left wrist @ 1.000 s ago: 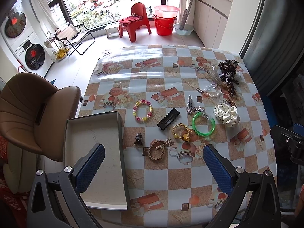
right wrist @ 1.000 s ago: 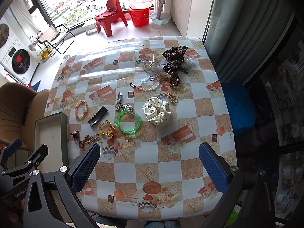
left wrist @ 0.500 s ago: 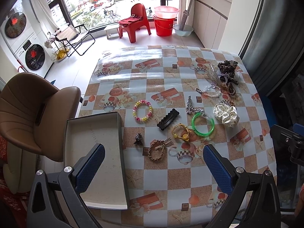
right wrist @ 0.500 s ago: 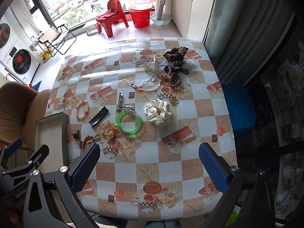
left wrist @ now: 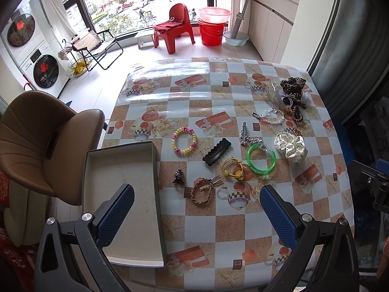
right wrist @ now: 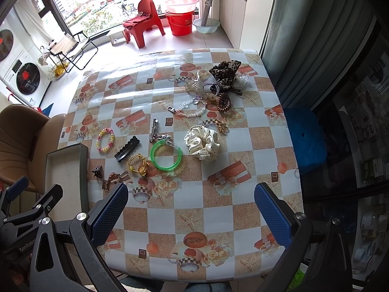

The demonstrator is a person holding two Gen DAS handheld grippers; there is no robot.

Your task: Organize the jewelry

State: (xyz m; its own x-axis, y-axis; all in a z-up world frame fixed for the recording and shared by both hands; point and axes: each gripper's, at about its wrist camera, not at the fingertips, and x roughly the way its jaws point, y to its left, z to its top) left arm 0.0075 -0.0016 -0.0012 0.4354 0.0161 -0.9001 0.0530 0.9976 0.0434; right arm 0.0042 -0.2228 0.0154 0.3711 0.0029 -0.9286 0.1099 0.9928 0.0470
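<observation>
Lettering "GenRobo…", partly cut off, on the black frame of the left gripper at the right wrist view's left edge. Left gripper: jaws spread wide, empty, above the shallow grey cardboard tray and checked oilcloth worktop. Right gripper: jaws released wide, touching nothing. Jewelry on worktop, right of tray: pink-yellow beaded bracelet, black scalloped hair clip, green translucent bangle, cream polka-dot scrunchie.

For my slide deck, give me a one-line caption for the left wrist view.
Open left gripper above a patterned table, empty tray at left, bracelets, clips and scrunchies scattered beyond.
</observation>
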